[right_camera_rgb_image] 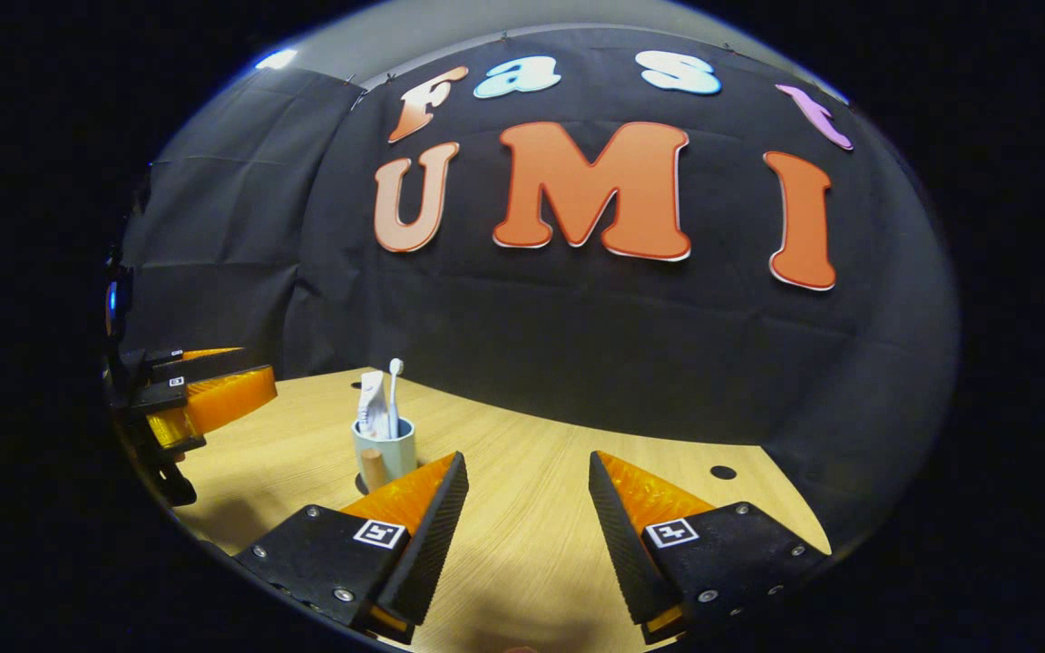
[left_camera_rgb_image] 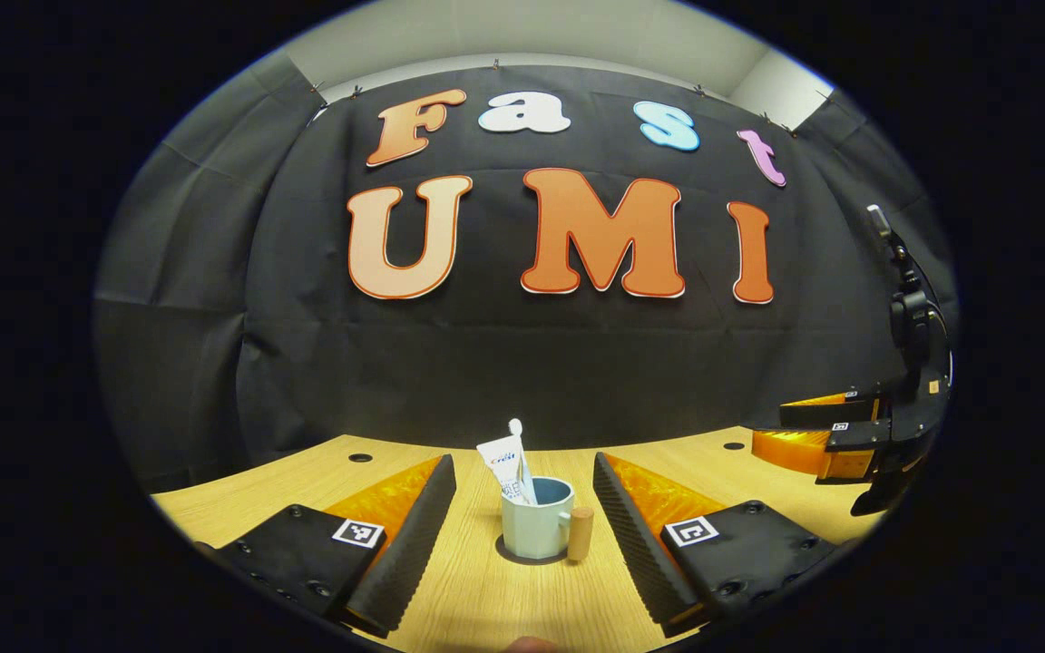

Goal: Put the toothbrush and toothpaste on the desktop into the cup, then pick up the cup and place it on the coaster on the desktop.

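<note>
A pale blue cup [left_camera_rgb_image: 536, 528] with a wooden handle stands upright on a dark round coaster [left_camera_rgb_image: 522, 555] on the wooden desktop. A white toothpaste tube [left_camera_rgb_image: 505, 464] and a white toothbrush [left_camera_rgb_image: 517, 435] stick up out of it. My left gripper [left_camera_rgb_image: 522, 508] is open, its fingers spread either side of the cup and short of it, not touching. The cup [right_camera_rgb_image: 386, 451] sits to the left in the right gripper view, holding the toothbrush [right_camera_rgb_image: 394, 390] and toothpaste [right_camera_rgb_image: 371, 404]. My right gripper [right_camera_rgb_image: 527, 494] is open over bare wood, holding nothing.
The wooden desktop [left_camera_rgb_image: 486, 599] ends at the black cloth wall behind. Small round holes [left_camera_rgb_image: 360, 458] mark the desktop's back edge. The right gripper [left_camera_rgb_image: 835, 440] hovers at the far right of the left gripper view; the left gripper [right_camera_rgb_image: 191, 399] shows at the left edge of the right gripper view.
</note>
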Action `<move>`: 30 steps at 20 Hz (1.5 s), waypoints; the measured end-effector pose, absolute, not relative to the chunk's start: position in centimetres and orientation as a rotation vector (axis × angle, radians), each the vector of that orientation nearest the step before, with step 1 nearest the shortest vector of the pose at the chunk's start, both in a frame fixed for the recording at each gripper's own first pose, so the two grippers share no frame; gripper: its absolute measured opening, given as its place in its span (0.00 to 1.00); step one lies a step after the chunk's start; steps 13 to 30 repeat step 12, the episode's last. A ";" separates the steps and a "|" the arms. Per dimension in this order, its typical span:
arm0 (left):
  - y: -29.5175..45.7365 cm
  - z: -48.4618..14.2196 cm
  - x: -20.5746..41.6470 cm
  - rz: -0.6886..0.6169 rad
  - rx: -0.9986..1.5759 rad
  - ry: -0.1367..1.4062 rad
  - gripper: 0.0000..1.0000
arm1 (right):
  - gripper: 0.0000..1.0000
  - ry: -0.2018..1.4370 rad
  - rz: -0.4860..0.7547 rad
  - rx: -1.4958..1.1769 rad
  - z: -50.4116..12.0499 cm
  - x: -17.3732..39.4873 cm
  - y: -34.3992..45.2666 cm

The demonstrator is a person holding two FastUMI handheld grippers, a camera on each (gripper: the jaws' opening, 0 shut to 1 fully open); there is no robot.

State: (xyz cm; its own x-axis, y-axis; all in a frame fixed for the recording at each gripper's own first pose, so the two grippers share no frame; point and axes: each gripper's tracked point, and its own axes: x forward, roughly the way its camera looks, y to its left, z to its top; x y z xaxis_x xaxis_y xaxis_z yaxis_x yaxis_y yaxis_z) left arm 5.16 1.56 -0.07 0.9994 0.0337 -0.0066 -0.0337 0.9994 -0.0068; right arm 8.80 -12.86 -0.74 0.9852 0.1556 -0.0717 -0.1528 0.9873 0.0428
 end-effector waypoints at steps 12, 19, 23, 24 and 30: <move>2.0 4.0 3.6 0.047 -0.005 -0.143 0.96 | 0.89 -0.040 0.031 0.016 1.4 6.7 -15.9; 2.0 4.0 3.6 0.047 -0.005 -0.143 0.96 | 0.89 -0.040 0.031 0.016 1.4 6.7 -15.9; 2.0 4.0 3.6 0.047 -0.005 -0.143 0.96 | 0.89 -0.040 0.031 0.016 1.4 6.7 -15.9; 2.0 4.0 3.6 0.047 -0.005 -0.143 0.96 | 0.89 -0.040 0.031 0.016 1.4 6.7 -15.9; 2.0 4.0 3.6 0.047 -0.005 -0.143 0.96 | 0.89 -0.040 0.031 0.016 1.4 6.7 -15.9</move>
